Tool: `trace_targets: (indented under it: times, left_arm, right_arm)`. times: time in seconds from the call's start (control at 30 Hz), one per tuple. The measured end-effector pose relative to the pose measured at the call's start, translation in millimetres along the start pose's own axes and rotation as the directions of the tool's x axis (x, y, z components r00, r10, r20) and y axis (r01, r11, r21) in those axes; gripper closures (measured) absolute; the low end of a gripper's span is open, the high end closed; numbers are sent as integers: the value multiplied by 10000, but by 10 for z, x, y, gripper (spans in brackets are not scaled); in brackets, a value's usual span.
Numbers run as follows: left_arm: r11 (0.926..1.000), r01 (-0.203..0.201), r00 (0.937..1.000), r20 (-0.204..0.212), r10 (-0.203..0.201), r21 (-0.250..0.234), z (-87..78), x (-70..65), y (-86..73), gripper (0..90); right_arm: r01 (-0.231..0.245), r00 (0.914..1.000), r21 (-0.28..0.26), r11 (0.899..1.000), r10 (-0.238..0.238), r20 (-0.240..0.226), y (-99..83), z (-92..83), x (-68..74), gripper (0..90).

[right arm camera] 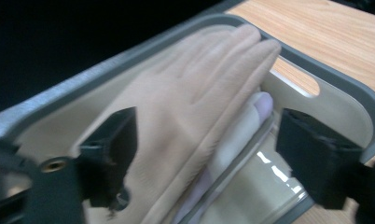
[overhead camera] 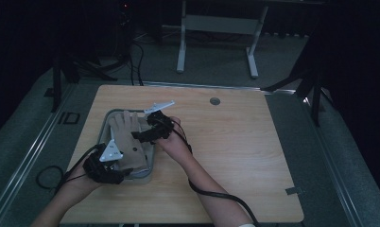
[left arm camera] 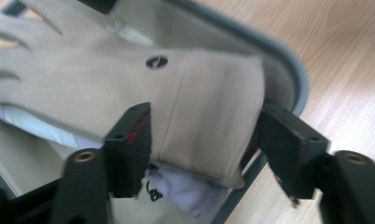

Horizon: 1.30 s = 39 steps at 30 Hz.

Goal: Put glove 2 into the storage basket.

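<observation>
The left gripper [overhead camera: 113, 163] has its jaws apart, straddling the cuff of a tan glove [overhead camera: 127, 139] without pressing it. The right gripper [overhead camera: 140, 136] likewise stands wide open, its jaws either side of the glove's finger end and clear of the fabric. The glove lies flat in a grey-rimmed tray [overhead camera: 101, 130], on top of a white garment [left arm camera: 185, 191]. The tray sits at the left of a light wooden table [overhead camera: 235, 156]. Beyond the table are grey carpet and the white legs of a desk [overhead camera: 216, 23] in a dim room.
</observation>
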<state>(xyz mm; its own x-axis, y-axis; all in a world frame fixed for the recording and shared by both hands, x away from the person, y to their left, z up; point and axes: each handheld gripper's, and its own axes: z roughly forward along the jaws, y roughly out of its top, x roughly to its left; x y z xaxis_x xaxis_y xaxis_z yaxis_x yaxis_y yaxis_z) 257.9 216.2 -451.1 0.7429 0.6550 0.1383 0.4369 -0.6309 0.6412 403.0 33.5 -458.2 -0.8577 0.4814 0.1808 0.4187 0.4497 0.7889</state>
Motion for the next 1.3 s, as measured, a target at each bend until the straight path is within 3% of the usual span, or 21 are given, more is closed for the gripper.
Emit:
trace_targets:
  times: [0.03,0.07,0.13,0.23,0.37,0.7,0.8,0.87,0.97,1.13,1.3]
  left_arm:
    - [9989,237,9997,124,-232,-410,-20,-2,31,264]
    - [9976,306,9993,219,-293,-614,-20,-7,46,189]
    - [9953,319,9995,104,-311,-911,-5,-33,82,145]
    - [9837,542,9981,394,-481,-1716,48,-108,165,143]
    - [9740,566,9973,579,-450,-2192,114,-198,262,143]
    - [9732,421,9919,1265,-135,-2261,347,-459,490,143]
    - [9712,341,9874,1580,37,-2358,404,-533,559,143]
    - [9698,287,9804,1961,200,-2423,446,-574,599,143]
    - [9654,193,9772,2091,368,-2599,477,-616,628,143]
    - [9625,77,9724,2267,561,-2712,592,-734,688,143]
    - [9560,132,9587,2752,712,-2931,709,-847,686,143]
  right_arm:
    - [0,10000,0,10000,0,0,0,0,0,158]
    - [203,9998,-4,9998,-203,39,-22,-62,14,137]
    - [350,9993,43,9994,-350,147,-48,-121,13,139]
    - [531,9977,-19,9986,-530,429,-97,-207,-9,140]
    - [654,9955,38,9979,-655,690,-195,-345,-85,140]
    - [584,9957,-85,9983,-576,725,-386,-667,-221,145]
    - [627,9944,-42,9980,-621,855,-448,-772,-247,145]
    - [605,9942,-11,9982,-602,893,-494,-830,-269,146]
    - [580,9952,-84,9983,-572,797,-557,-904,-294,147]
    - [565,9924,22,9984,-563,1096,-753,-1055,-364,147]
    - [437,9923,85,9990,-443,1156,-1002,-1152,-452,146]
